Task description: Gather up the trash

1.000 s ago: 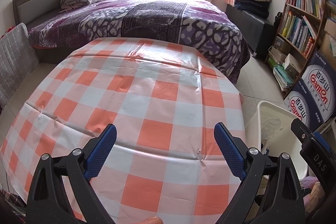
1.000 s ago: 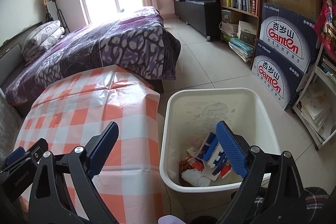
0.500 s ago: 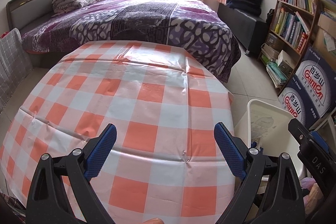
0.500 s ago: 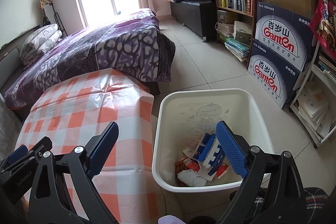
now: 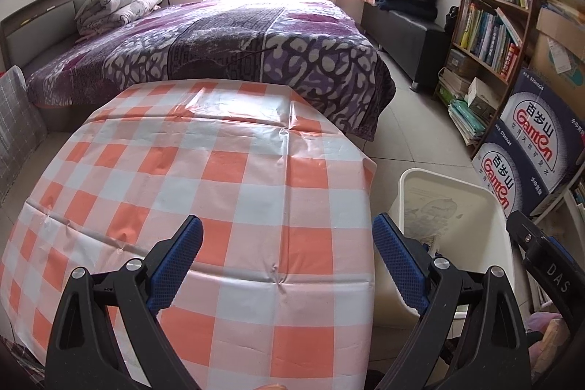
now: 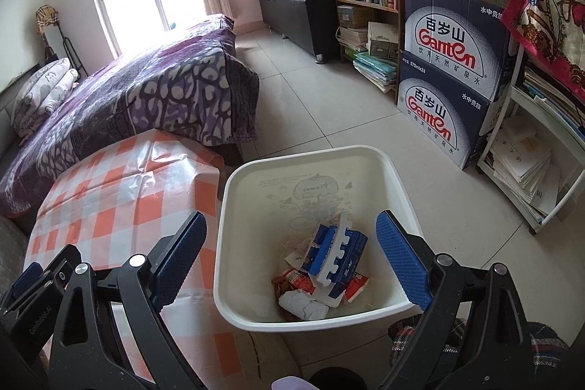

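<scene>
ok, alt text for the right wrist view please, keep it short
The open, empty right gripper hovers over a white trash bin on the floor, which holds crumpled wrappers and a blue-and-white carton. A table with an orange-and-white checked cloth stands left of the bin, with a purple-covered bed behind it and stacked Ganten water boxes by a bookshelf on the right.

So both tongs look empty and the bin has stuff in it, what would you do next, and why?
Probably draw both back and stop. The checked tablecloth shows no litter, the left tongs and right tongs are open and empty, and the scraps already lie in the white bin.
</scene>
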`<state>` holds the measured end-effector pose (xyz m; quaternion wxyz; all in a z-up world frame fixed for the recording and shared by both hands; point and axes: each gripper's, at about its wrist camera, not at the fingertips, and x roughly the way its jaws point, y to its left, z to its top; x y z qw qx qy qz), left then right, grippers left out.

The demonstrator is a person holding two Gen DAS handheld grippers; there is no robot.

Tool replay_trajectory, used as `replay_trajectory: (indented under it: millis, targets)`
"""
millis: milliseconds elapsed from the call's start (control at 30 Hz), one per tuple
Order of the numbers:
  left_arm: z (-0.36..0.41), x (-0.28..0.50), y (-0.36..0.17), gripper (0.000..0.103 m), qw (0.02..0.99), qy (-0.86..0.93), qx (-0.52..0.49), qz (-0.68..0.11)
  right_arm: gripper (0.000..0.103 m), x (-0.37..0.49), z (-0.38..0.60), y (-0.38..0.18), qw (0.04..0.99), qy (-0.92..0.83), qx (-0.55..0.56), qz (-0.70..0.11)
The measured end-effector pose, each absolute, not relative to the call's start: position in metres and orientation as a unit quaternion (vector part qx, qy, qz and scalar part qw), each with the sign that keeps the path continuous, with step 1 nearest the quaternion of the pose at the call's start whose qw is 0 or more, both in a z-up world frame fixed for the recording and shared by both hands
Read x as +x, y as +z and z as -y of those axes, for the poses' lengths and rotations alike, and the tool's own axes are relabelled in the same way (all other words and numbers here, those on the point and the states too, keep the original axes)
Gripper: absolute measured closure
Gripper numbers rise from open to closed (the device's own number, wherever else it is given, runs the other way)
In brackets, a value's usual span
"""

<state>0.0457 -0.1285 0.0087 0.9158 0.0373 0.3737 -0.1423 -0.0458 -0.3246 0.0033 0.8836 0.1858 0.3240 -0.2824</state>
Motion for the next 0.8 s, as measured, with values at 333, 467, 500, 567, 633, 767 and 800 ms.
replay_trajectory:
  millis: [333,467,500,567,633,767,800]
  targets:
    - [0.141,0.043,0.011,0.012,0.916,-0.152,0.041,-0.368,0.013,-0.054,0.335,0.001,0.882,-0.287,0.197,-0.319]
    - [0.140,0.044,0.011,0.012,0.916,-0.151,0.038,-0.371,0.013,-0.054,0.332,0.003,0.885,-0.288,0.187,-0.314]
    - [0.140,0.044,0.012,0.012,0.916,-0.150,0.037,-0.371,0.013,-0.054,0.330,0.003,0.886,-0.288,0.183,-0.314]
    - [0.140,0.044,0.012,0.012,0.915,-0.150,0.038,-0.372,0.013,-0.054,0.328,0.005,0.887,-0.288,0.180,-0.313]
    - [0.140,0.044,0.012,0.012,0.916,-0.151,0.038,-0.371,0.013,-0.053,0.328,0.006,0.888,-0.288,0.177,-0.312]
    - [0.142,0.042,0.012,0.012,0.916,-0.155,0.039,-0.368,0.013,-0.053,0.326,0.006,0.888,-0.288,0.177,-0.311]
    - [0.142,0.042,0.012,0.012,0.916,-0.157,0.040,-0.366,0.013,-0.054,0.326,0.006,0.888,-0.288,0.178,-0.311]
